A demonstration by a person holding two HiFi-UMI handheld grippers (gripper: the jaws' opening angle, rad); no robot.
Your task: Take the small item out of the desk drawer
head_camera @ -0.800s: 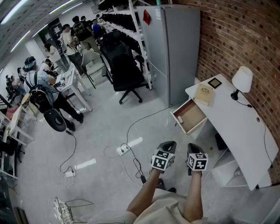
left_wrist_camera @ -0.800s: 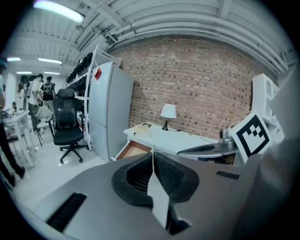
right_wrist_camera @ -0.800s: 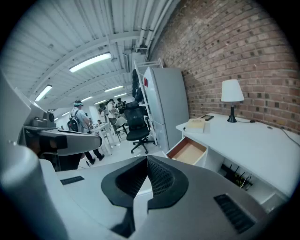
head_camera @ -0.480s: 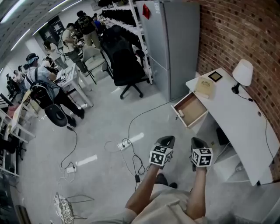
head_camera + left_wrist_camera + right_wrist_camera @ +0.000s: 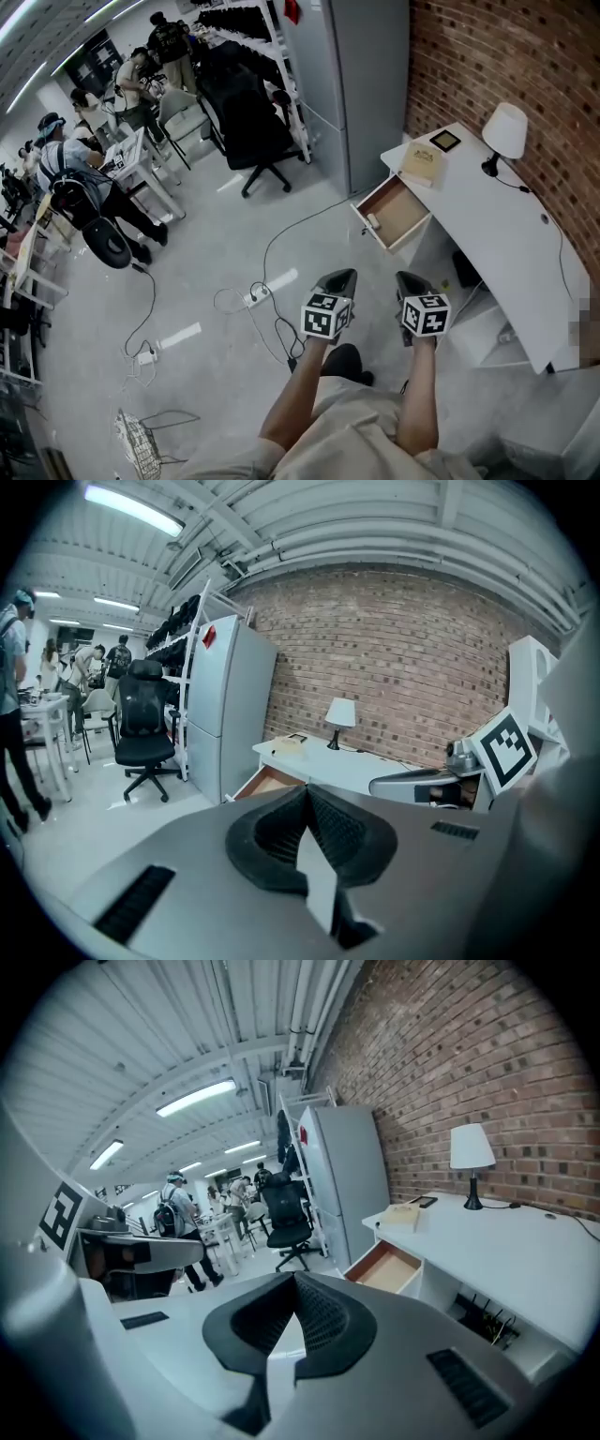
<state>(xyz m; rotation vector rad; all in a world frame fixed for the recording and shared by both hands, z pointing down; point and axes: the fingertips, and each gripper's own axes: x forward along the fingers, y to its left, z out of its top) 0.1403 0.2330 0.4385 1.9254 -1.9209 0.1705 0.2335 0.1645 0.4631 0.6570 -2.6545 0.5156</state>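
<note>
The open wooden drawer juts from the white desk toward the floor, also in the left gripper view and the right gripper view. A small pale thing shows at the drawer's front end; I cannot tell whether it lies inside. My left gripper and right gripper hang side by side over the floor, short of the drawer. Both are shut with nothing between the jaws, seen in the left and the right gripper views.
A lamp, a tan box and a small dark frame stand on the desk. A grey fridge and a black office chair are beyond it. Cables and a power strip lie on the floor. People work at tables far left.
The desk and drawer have shifted up and left in the head view as the person moves. Both grippers stay shut, side by side in front of the body.
</note>
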